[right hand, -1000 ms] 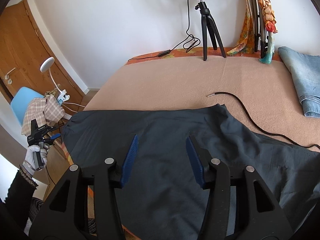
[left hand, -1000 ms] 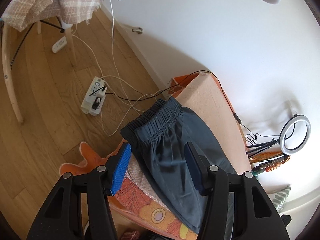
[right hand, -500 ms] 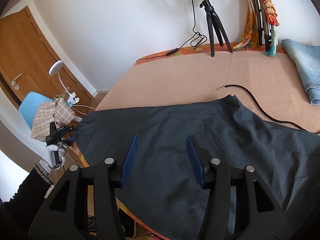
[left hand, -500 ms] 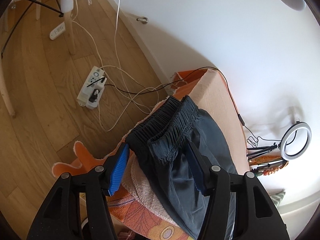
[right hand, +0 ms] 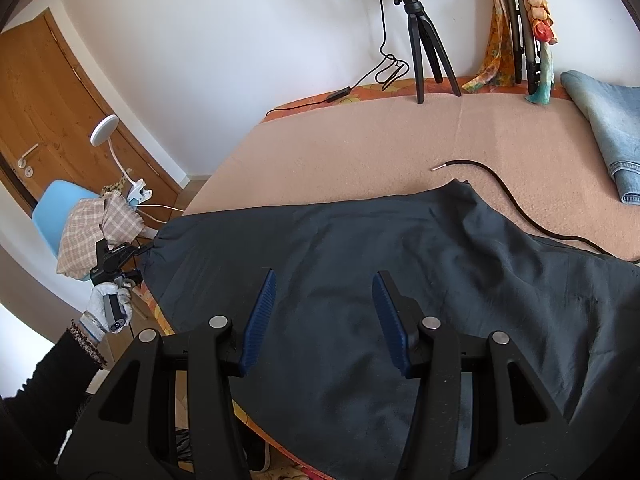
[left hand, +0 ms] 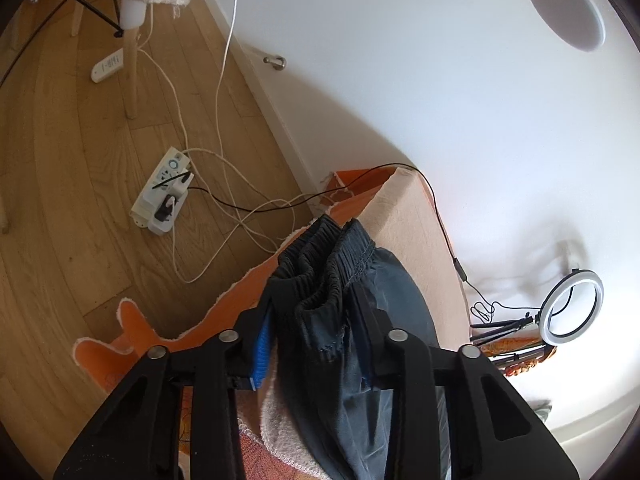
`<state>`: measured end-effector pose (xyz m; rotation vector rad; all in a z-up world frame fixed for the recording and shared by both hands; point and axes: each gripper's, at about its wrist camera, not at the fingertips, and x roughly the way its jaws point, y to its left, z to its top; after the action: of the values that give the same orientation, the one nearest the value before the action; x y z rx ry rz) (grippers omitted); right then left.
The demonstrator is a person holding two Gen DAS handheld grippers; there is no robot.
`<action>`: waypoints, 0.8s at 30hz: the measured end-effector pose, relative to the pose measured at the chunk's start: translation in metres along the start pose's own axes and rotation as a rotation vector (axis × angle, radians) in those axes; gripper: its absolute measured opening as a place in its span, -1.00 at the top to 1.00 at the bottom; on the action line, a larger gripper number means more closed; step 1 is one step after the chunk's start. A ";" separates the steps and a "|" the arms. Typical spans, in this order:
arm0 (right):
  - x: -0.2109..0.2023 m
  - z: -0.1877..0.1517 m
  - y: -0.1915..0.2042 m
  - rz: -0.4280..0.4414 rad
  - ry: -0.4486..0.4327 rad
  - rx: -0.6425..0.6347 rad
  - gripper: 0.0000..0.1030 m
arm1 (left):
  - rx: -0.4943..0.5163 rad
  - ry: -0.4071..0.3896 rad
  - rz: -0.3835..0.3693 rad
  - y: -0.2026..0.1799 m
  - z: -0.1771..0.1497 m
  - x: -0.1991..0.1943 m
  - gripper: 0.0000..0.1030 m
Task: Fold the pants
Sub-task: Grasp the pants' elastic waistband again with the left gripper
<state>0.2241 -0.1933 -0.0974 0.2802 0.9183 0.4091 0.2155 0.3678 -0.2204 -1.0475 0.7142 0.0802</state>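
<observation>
The dark grey pants (right hand: 360,264) lie spread across the peach-covered bed (right hand: 360,144). Their elastic waistband (left hand: 320,264) hangs at the bed's left end. My left gripper (left hand: 316,332) is shut on the bunched waistband, with the fabric squeezed between its blue pads. It also shows small in the right wrist view (right hand: 120,256), at the pants' left end. My right gripper (right hand: 324,308) is open and empty, hovering just above the middle of the pants near the bed's front edge.
A black cable (right hand: 516,196) lies on the bed behind the pants. Folded jeans (right hand: 608,128) lie at the far right. A ring light tripod (right hand: 424,40) stands by the wall. A power strip (left hand: 162,196) and cords lie on the wooden floor; a chair (right hand: 60,208) stands left.
My left gripper moved onto the waistband and closed on it, bunching the fabric. The right gripper stayed open and drifted slightly over the pants.
</observation>
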 end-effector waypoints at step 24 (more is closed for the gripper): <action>0.005 -0.003 -0.008 0.052 0.015 0.075 -0.03 | 0.745 -0.023 -0.082 -0.192 -0.105 -0.011 0.66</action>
<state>0.2263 -0.1978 -0.1057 0.3704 0.9442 0.4256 0.2283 0.1857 -0.0986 -0.3585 0.6045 -0.2314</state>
